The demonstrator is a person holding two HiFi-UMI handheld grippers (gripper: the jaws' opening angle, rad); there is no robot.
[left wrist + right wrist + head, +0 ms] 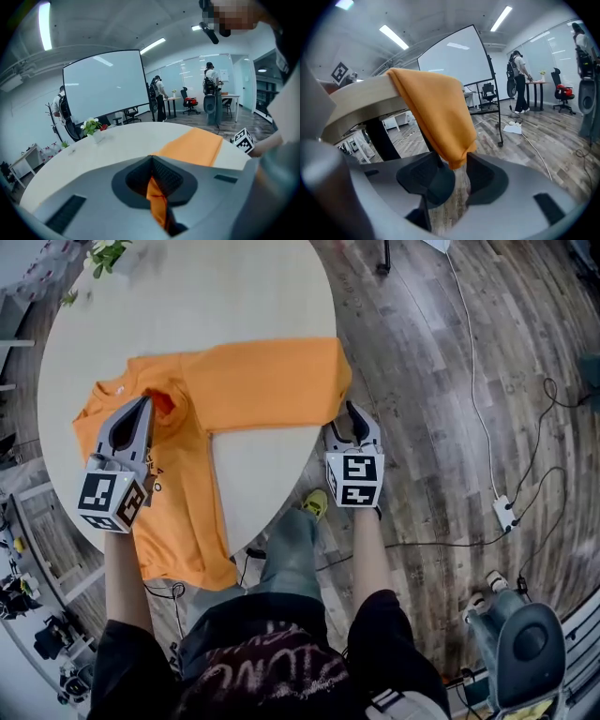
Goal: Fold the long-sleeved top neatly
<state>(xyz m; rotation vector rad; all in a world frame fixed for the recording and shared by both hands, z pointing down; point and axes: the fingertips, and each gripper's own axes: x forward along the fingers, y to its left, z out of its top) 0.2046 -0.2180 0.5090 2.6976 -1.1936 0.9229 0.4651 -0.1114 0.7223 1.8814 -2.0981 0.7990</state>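
Left gripper (147, 403): jaws pressed together on a fold of the orange long-sleeved top (244, 385), near the neckline. In the left gripper view the left gripper (152, 161) has a strip of orange cloth pinched between its ribbed pads and running back toward the camera. Its marker cube (111, 500) lies over the body of the garment.

Right gripper (352, 414): jaws spread, at the table's near edge by the end of the sleeve (323, 381). In the right gripper view the right gripper (459, 171) stands just below the hanging cuff (457, 157). The tip of the cuff dips into the gap between the two pads, and neither pad presses on it. The right gripper's marker cube (353, 479) faces the head camera.

The top (194, 146) lies on the round pale table (206, 296). Its body runs toward the person and hangs over the near edge. One sleeve is stretched flat across the tabletop to the right, and its end drapes over the rim of the table (356, 101).

Surroundings: a small potted plant (103, 254) stands at the far side of the table (117, 145) and also appears in the left gripper view (91, 126). The floor (422, 381) is of wood planks and carries a white cable and a power strip (506, 514). A large white screen (103, 89) stands behind the table, with several people (159, 96) working at desks beyond it.
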